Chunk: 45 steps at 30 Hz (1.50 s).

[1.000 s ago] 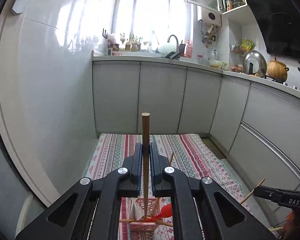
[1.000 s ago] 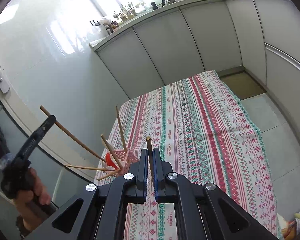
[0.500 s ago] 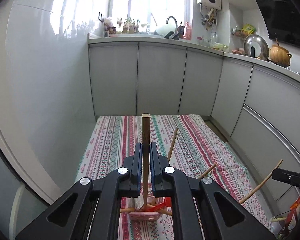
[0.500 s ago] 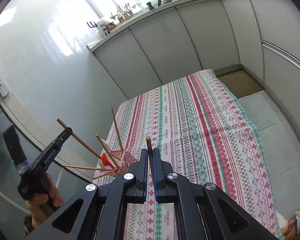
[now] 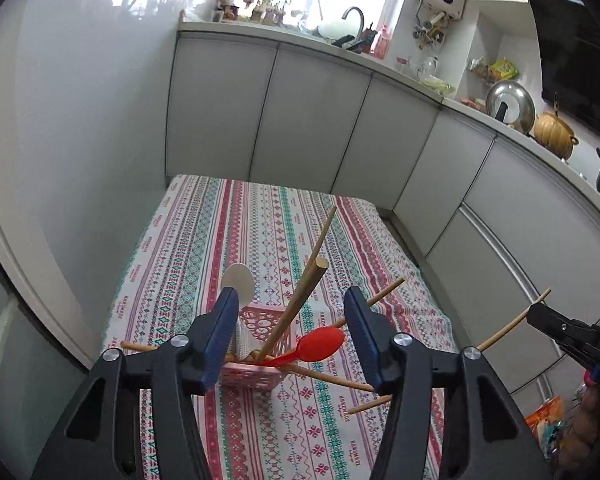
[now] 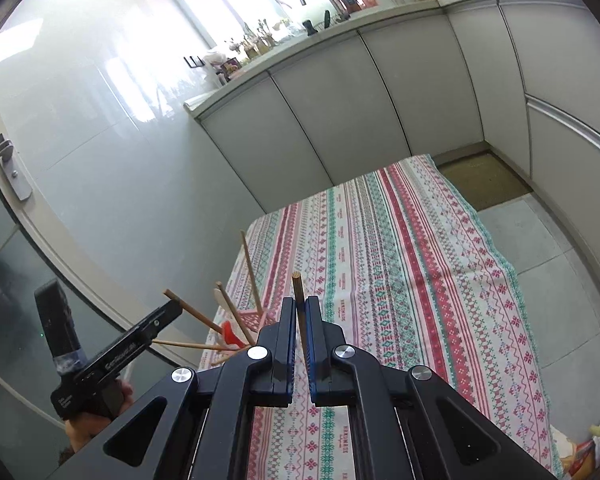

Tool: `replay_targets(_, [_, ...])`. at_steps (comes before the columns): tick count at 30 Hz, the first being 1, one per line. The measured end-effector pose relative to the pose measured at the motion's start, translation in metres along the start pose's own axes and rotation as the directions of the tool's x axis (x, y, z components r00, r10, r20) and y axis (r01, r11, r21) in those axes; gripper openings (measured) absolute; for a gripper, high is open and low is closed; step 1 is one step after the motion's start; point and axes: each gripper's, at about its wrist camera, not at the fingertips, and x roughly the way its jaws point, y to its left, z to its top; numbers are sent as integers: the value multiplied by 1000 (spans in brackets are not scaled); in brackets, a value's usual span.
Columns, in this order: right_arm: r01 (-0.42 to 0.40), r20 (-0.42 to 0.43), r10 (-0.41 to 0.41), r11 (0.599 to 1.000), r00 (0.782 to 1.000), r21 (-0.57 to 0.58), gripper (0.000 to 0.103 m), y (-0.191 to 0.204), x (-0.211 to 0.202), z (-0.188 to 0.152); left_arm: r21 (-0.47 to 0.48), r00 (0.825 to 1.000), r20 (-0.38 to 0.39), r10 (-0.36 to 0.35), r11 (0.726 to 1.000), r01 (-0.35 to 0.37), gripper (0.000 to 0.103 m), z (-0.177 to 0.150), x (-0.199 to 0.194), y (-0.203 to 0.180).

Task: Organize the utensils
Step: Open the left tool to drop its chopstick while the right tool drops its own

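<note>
Two fingers of the left gripper [image 5: 290, 334] stand wide apart with nothing between them, held above a pink basket [image 5: 256, 354] on the striped cloth [image 5: 260, 232]. A thick wooden stick [image 5: 296, 312] leans out of the basket, its round end tilted up to the right. Beside it in the basket are a red spoon [image 5: 320, 346], a white spoon [image 5: 239, 282] and several thin chopsticks splayed outward. The right gripper [image 6: 301, 326] has its fingers pressed together on one chopstick [image 6: 299, 294], which stands upright with its tip above them. That gripper is to the right of the basket and well apart from it.
</note>
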Motion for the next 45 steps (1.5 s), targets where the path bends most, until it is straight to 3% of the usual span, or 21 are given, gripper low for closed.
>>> replay_targets(9, [5, 131, 2, 999, 991, -51, 5, 33, -37, 35, -59, 990, -135, 52, 996, -61, 65, -27, -39, 32])
replay_targets(13, [-2, 173, 16, 997, 985, -81, 5, 55, -45, 57, -33, 967, -227, 118, 991, -129, 65, -53, -33, 46])
replay_targets(18, [-7, 212, 37, 990, 977, -141, 4, 91, -45, 82, -50, 945, -314, 92, 992, -114, 65, -74, -15, 60])
replay_targets(22, [-9, 225, 55, 979, 973, -203, 4, 120, -29, 95, -41, 937, -332, 110, 991, -131, 65, -79, -6, 67])
replay_targets(29, [-28, 204, 84, 965, 975, -262, 4, 148, 24, 94, -44, 906, -401, 133, 985, -164, 65, -85, 13, 78])
replay_targets(35, [-40, 158, 89, 956, 983, -289, 4, 148, 76, 76, -21, 912, -382, 147, 986, -167, 65, -81, 11, 76])
replay_targets(45, [-10, 50, 27, 950, 998, -311, 4, 124, 133, 38, -44, 911, -388, 136, 985, -166, 65, -77, 14, 82])
